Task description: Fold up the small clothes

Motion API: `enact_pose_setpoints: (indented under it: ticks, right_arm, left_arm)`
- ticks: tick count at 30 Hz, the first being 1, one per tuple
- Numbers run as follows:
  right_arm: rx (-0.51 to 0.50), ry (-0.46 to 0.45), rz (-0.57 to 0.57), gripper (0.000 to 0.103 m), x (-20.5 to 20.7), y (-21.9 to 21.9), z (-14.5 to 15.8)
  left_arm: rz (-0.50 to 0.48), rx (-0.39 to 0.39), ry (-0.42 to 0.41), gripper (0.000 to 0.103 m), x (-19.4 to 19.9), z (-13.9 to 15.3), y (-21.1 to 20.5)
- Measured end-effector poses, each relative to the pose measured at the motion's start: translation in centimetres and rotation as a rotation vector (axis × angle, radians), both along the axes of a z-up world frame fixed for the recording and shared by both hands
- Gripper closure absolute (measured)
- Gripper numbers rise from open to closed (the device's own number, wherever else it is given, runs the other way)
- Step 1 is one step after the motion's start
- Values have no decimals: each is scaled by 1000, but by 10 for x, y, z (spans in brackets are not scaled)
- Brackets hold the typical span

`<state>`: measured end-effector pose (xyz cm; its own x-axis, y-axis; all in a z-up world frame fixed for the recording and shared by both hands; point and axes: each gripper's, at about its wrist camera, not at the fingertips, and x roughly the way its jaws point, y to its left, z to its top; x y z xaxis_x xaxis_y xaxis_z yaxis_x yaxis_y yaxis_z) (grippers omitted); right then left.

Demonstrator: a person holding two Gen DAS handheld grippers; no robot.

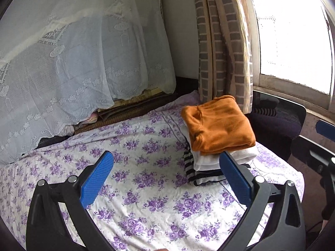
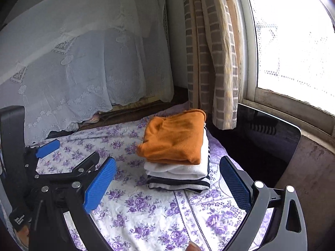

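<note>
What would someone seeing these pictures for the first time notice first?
A neat stack of folded clothes, with a bright orange knit garment on top of a white one and a black-and-white striped one, sits on the purple-flowered white bedsheet near the window. In front, both blue-padded grippers, the left gripper and the right gripper, stand open and empty.

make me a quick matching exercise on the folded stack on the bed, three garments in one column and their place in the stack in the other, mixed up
Column one:
1. orange garment
2. white garment
3. black-and-white striped garment

Column two:
a. bottom of the stack, on the floral sheet
b. top of the stack
c. middle of the stack

Pairs: 1-b, 2-c, 3-a
</note>
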<state>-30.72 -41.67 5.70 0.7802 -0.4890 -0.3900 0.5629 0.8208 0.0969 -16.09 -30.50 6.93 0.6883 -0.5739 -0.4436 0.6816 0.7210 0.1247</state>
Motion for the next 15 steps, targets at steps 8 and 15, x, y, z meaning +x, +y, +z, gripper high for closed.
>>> enact_pose_setpoints:
  ticks: [8, 15]
  right_arm:
    - [24, -1, 4, 4, 1, -4, -5]
    - [31, -9, -6, 4, 0, -7, -6]
  left_arm:
    - [1, -14, -4, 4, -1, 3, -2]
    - [7, -14, 10, 4, 2, 3, -4]
